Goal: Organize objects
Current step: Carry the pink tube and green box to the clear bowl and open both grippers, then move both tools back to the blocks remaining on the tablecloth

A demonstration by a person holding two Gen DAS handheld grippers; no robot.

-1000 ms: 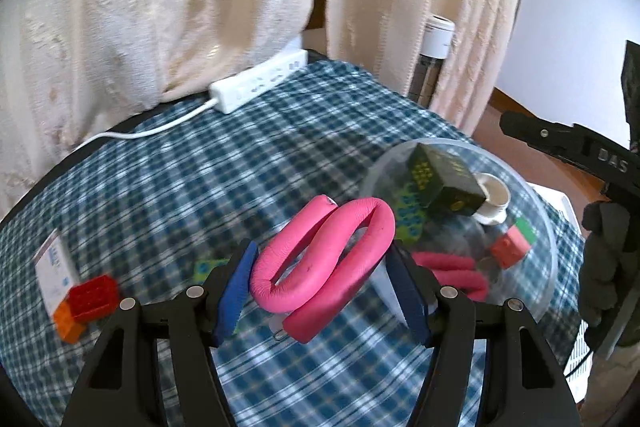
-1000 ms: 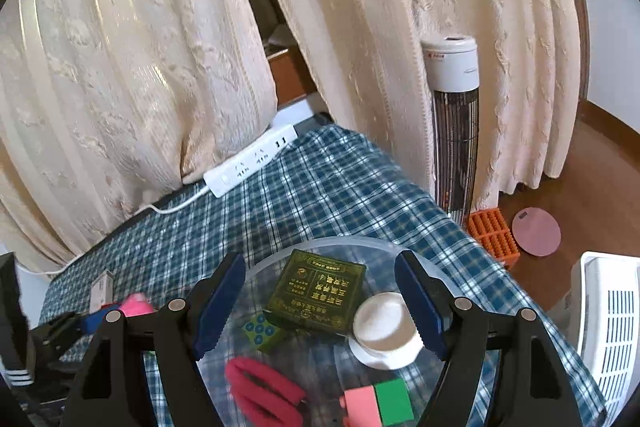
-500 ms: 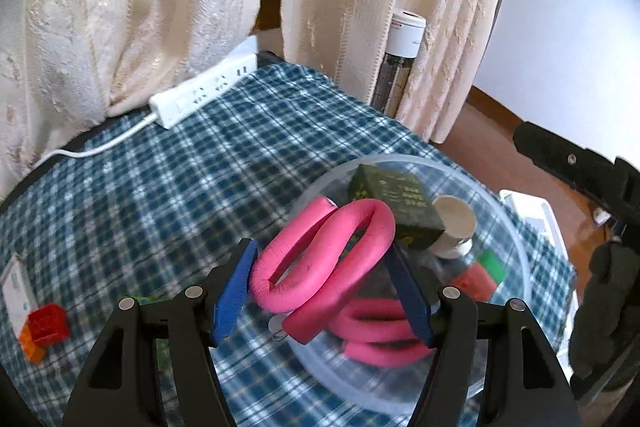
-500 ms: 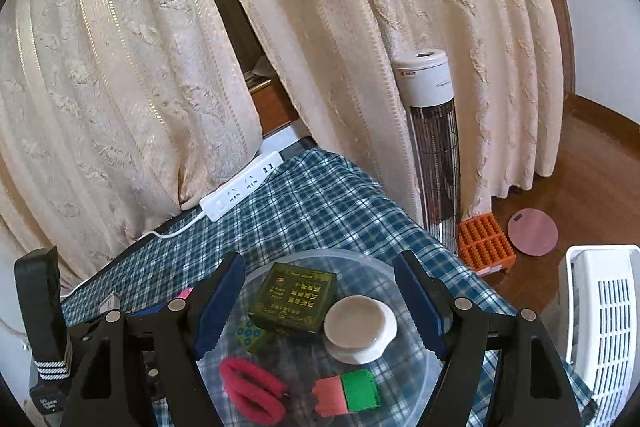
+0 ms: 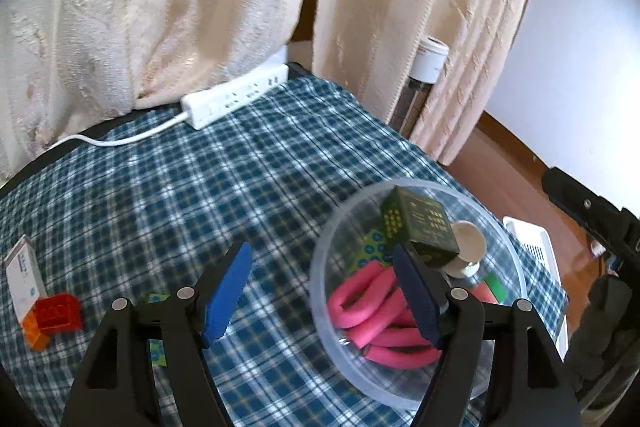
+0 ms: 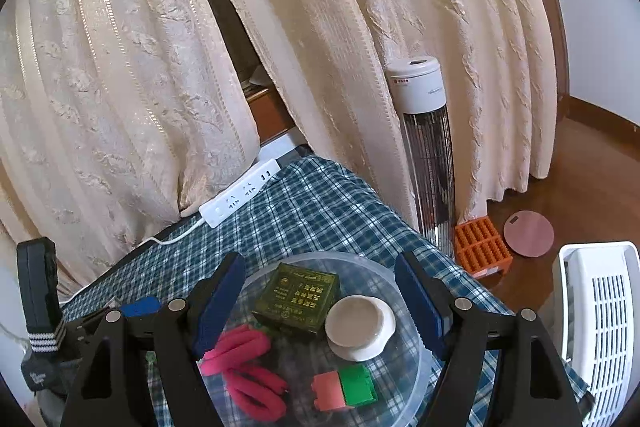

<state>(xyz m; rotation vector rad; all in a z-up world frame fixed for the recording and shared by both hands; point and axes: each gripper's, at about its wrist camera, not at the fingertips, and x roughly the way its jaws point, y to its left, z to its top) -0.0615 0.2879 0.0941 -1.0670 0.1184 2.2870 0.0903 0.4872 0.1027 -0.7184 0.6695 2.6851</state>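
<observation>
Over the checked blue tablecloth (image 5: pixel 256 187), seen from the left wrist, the left gripper (image 5: pixel 320 291) hangs with its blue pads spread wide and nothing between them. Its right finger reaches over the rim of the clear plastic bowl (image 5: pixel 320 267). Inside the bowl lie pink foam curlers (image 5: pixel 368 311), a dark green box (image 5: pixel 420 223) tilted on edge, a white lid (image 5: pixel 468 243) and a red-and-green block (image 5: pixel 490 289). Off to the left on the cloth sit a red brick (image 5: pixel 58 313) stacked on an orange one beside a small white carton (image 5: pixel 22 275) — well apart from the bowl. A white power strip (image 5: pixel 236 101) lies at the far edge under the curtains.

From the right wrist, the right gripper (image 6: pixel 320 299) is likewise wide and empty, its fingers straddling the bowl (image 6: pixel 404 311) from above. The curlers (image 6: pixel 244 367), green box (image 6: pixel 298 295), lid (image 6: pixel 360 323) and block (image 6: pixel 346 389) lie within — the power strip (image 6: pixel 240 197) beyond.
</observation>
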